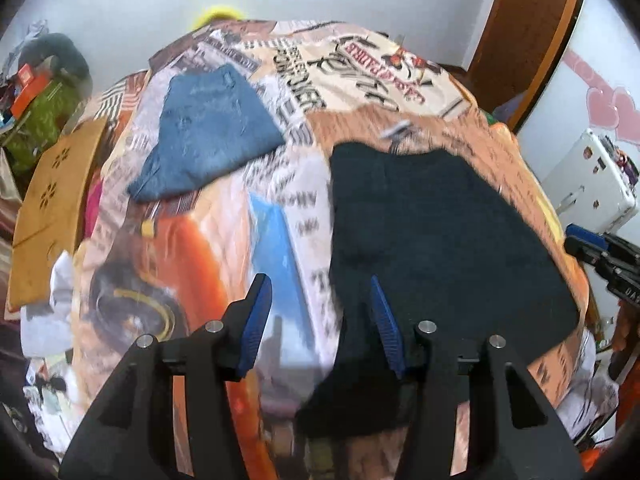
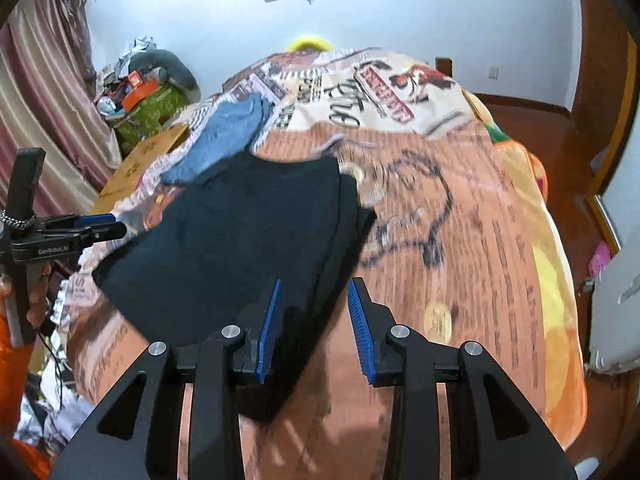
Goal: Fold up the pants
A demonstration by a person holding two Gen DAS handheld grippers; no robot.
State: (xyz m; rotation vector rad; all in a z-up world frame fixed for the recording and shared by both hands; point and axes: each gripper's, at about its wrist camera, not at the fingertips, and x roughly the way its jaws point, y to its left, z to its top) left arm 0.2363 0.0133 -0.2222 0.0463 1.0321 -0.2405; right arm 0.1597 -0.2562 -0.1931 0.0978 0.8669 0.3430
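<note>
The black pants (image 1: 440,232) lie folded flat on the printed bedspread (image 1: 200,260), with folded blue jeans (image 1: 212,132) beyond their far left corner. Both the left gripper (image 1: 320,300) and the right gripper (image 2: 314,300) hover over the pants' near edge, jaws spread wide and holding nothing.

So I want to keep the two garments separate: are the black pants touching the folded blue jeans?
Apart. In the left wrist view a wide strip of printed bedspread shows between the blue jeans and the black pants.
</note>
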